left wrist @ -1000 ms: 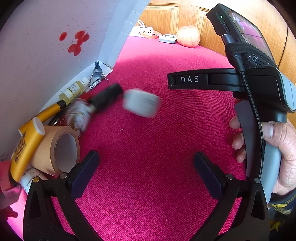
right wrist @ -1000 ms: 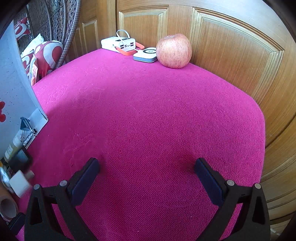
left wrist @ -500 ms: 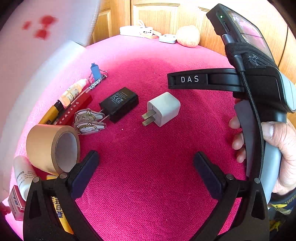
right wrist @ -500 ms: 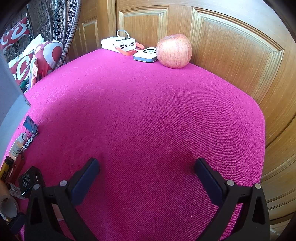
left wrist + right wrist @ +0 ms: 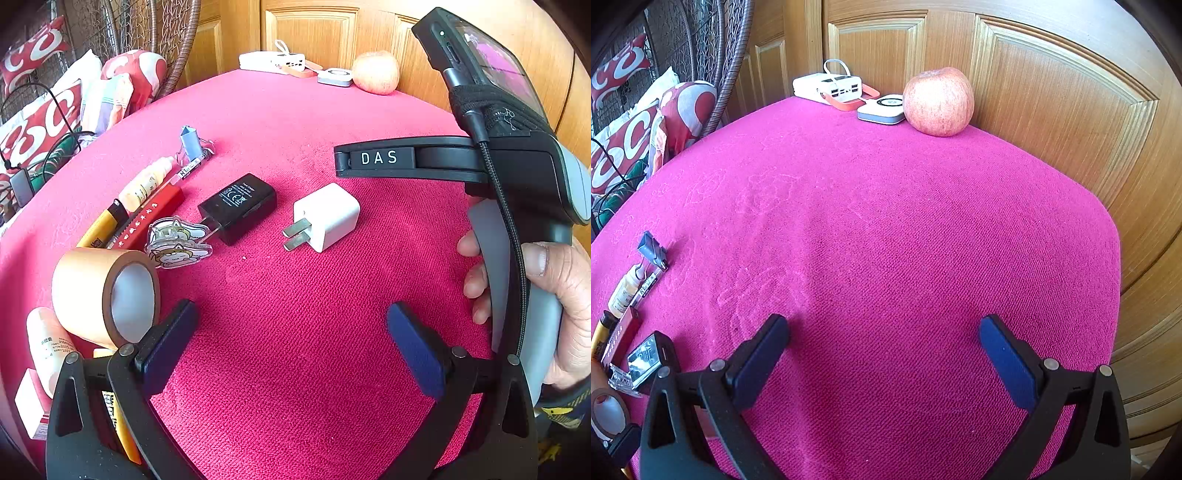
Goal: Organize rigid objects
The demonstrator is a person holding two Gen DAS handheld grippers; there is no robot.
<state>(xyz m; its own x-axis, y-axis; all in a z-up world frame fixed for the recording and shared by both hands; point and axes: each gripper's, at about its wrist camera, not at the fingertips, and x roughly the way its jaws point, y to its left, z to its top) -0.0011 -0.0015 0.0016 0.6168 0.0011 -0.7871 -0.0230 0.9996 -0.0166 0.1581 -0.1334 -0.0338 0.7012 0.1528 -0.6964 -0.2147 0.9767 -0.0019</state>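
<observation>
Both wide open and empty over the pink surface (image 5: 923,240): left gripper (image 5: 291,336) just short of the white charger (image 5: 327,218) and black adapter (image 5: 240,206), tape roll (image 5: 99,291) beside its left finger, right gripper (image 5: 882,347) touching nothing.

White capital letters "DAS" are showing on the black bar of the right hand-held gripper (image 5: 380,158), seen from the left wrist. The black charger (image 5: 238,207) is carrying a white printed label with a "CE" mark; its finer lines are too small for reading. The red box (image 5: 149,218) is bearing a row of gold characters I am not making out. Print on the pen (image 5: 192,168), the yellow tube (image 5: 101,229) and the small bottles is staying illegible.
</observation>
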